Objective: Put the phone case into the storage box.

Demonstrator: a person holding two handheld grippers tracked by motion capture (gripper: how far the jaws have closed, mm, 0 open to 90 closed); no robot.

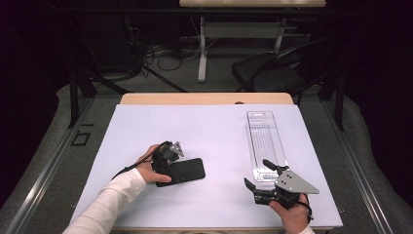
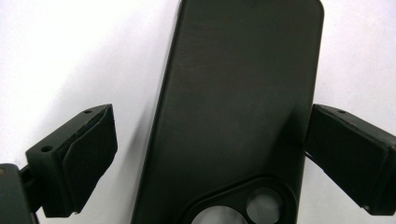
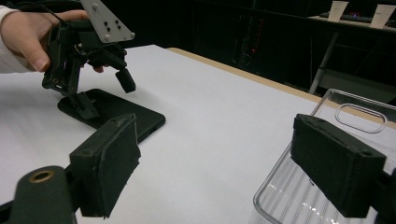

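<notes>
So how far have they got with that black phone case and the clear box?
Early days. Nothing looks finished: the clear plastic box sits empty. In hand: the left tongs straddle the black phone case, jaws open, not yet squeezing. The right tongs wait open near the box. Gripping and moving the case is probably still left.

Black phone case [image 2: 233, 116]: matt, faintly brushed-looking surface, prob. soft plastic or silicone, w/ a smooth raised ring around the camera cut-out. Left gripper [image 2: 208, 158]: black jaws w/ dull, slightly rough foam-like pads [image 2: 91, 154] on hard matt plastic blocks. Right gripper [image 3: 229, 172]: same coarse matt pads, brass-coloured metal insert at one pivot; its top plate [image 1: 294, 181] is flat grey metal, satin finish. Clear tray [image 1: 264, 141]: glossy transparent plastic, ribbed floor, catching light. Table [image 1: 204, 126]: smooth matt white top, pale wood edge at the far side. Sleeve [image 1: 114, 197]: white cloth.
</notes>
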